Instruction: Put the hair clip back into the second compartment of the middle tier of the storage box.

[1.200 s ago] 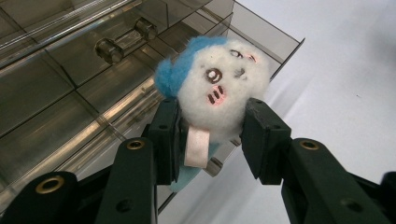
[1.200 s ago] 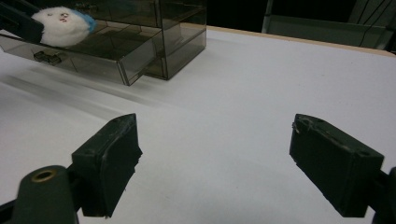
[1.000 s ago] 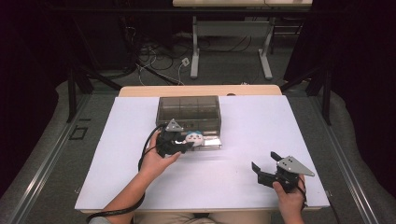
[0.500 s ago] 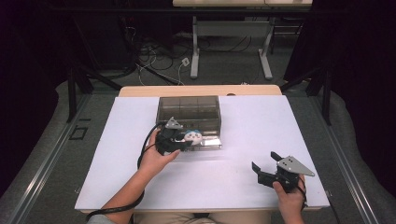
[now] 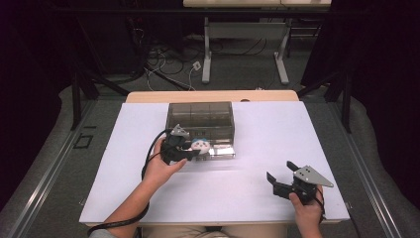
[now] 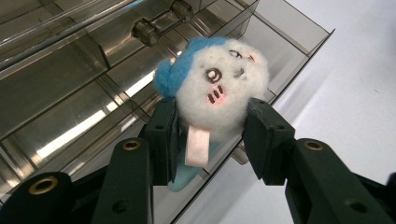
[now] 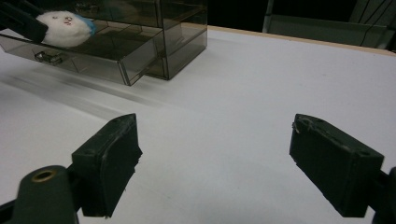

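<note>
L gripper (image 6: 208, 140) gripped white/blue plush toy (image 6: 217, 86) over open drawer (image 6: 84, 121), jaws just easing apart. R gripper (image 7: 215, 163) wide, empty, on table (image 7: 261, 93).

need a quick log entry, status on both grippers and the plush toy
Left gripper shut on plush toy, jaws just easing, over open drawer. Right gripper open, idle above table. Nothing in the way.
</note>
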A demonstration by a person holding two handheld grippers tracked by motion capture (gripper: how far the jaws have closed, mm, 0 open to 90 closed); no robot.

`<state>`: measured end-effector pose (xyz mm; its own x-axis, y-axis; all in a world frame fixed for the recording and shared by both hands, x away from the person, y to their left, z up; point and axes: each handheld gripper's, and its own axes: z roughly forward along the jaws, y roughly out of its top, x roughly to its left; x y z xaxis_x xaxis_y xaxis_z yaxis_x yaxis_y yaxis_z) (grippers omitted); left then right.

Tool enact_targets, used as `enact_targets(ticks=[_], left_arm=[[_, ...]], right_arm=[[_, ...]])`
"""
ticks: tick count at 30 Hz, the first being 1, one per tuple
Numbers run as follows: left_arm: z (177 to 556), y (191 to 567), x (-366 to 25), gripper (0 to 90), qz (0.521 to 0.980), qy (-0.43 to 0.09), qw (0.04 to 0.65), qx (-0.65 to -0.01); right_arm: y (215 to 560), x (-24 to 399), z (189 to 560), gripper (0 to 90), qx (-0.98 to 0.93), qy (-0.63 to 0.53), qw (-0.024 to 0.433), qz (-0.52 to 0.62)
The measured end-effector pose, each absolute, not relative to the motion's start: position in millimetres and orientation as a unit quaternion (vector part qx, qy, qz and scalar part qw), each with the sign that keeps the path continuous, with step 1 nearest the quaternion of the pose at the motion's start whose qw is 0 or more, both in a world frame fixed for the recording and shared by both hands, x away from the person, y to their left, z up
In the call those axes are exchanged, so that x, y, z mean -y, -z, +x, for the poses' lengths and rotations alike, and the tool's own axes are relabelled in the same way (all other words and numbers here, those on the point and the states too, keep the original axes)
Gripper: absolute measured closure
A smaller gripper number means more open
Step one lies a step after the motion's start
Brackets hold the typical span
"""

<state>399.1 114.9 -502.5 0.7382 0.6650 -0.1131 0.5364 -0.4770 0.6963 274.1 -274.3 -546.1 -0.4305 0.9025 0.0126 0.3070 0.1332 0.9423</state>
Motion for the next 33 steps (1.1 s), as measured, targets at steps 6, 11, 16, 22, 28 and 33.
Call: enact_targets(ticks=[6,11,16,22,28,33], left_arm=[[399,502,-112,52.9,0.856,-0.081,0.374,-0.349],[399,502,-110,45.5,0.851,-0.084,0.379,-0.353],[398,501,-112,39.0,0.846,-0.083,0.386,-0.357],[397,500,-115,30.1,0.835,-0.08,0.405,-0.365],[393,496,-121,20.7,0.821,-0.083,0.432,-0.365],[389,491,-125,16.6,0.812,-0.093,0.448,-0.361]], right_arm=[[546,275,274,15.3,-0.689,-0.49,0.303,0.439],[546,275,274,15.3,-0.688,-0.491,0.304,0.44],[545,275,274,15.3,-0.689,-0.49,0.303,0.44],[546,275,274,15.3,-0.689,-0.49,0.304,0.439],[546,275,274,15.3,-0.689,-0.489,0.303,0.44],[545,275,274,15.3,-0.689,-0.49,0.304,0.439]])
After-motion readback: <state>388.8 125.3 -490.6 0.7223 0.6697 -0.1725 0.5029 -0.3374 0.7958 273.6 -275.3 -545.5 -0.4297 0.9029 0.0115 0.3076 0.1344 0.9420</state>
